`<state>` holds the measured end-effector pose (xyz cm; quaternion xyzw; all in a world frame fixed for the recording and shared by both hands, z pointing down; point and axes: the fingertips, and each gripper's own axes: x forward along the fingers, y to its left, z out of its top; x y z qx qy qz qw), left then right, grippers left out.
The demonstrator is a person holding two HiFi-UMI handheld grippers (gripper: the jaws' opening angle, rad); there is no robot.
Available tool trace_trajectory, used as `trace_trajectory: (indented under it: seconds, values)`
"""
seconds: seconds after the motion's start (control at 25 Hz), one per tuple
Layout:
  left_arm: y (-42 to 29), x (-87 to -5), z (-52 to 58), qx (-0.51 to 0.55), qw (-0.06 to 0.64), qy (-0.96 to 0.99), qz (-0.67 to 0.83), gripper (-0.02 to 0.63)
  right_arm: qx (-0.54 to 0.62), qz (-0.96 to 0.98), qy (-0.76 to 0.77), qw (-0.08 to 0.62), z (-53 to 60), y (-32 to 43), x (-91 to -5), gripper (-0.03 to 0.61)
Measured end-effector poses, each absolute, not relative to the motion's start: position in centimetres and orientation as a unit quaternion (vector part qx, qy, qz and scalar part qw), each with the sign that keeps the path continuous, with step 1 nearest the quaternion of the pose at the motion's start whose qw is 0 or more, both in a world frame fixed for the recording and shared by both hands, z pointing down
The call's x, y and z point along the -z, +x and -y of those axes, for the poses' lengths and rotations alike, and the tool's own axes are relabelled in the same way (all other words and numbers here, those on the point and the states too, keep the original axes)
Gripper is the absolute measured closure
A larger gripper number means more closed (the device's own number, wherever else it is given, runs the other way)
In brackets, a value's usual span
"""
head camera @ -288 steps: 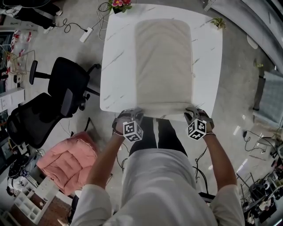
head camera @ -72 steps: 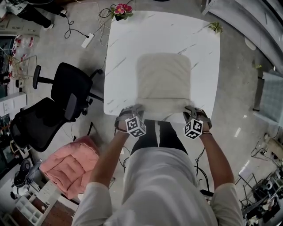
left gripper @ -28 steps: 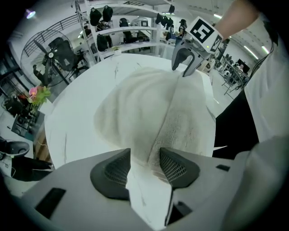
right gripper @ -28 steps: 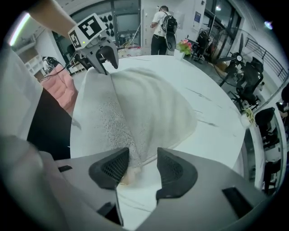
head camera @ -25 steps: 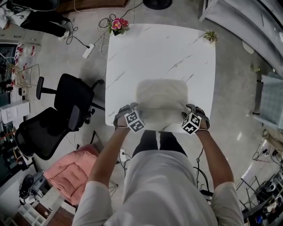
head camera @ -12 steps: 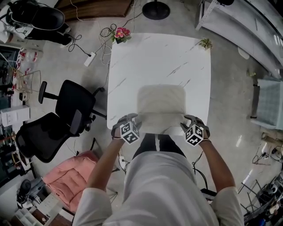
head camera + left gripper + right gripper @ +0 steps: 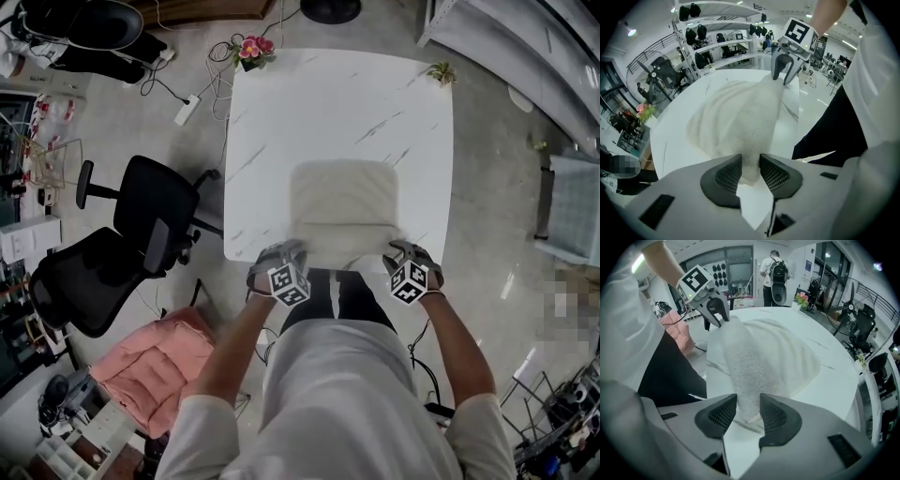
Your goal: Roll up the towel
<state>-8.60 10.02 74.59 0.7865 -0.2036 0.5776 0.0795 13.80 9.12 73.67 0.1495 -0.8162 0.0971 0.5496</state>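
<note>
A cream towel (image 7: 342, 192) lies on the white marble table (image 7: 328, 103), its near end gathered into a thick roll (image 7: 342, 246) along the table's front edge. My left gripper (image 7: 286, 253) holds the roll's left end and my right gripper (image 7: 400, 251) its right end. Both sets of jaws have just been closing with towel between them. In the left gripper view the pads of the left gripper (image 7: 750, 171) press on the towel (image 7: 736, 122). In the right gripper view the right gripper (image 7: 747, 413) pinches the towel (image 7: 764, 357) the same way.
Two black office chairs (image 7: 141, 206) stand left of the table, with a pink cushion (image 7: 150, 361) on the floor nearer me. A flower pot (image 7: 249, 49) and a small plant (image 7: 441, 73) sit at the table's far corners. Cables and a power strip (image 7: 187, 97) lie on the floor.
Both grippers have drawn back toward the table's front edge with the towel's rolled end. Since the earliest frame, the flat part of the towel has grown much shorter.
</note>
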Motion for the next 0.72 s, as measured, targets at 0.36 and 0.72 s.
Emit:
trace_trajectory:
  seconds: [0.36,0.72]
  values:
    - [-8.5,-75.9,-9.6,-0.592,0.048,0.783,0.183,0.527,-0.052,0.807,0.180,0.559,-8.2,13.6,-75.2,0.464]
    - [-8.9,-75.2,-13.9,-0.587,0.118,0.793,0.116,0.558,-0.105,0.809,0.115,0.567,-12.1,13.7,-74.2,0.515]
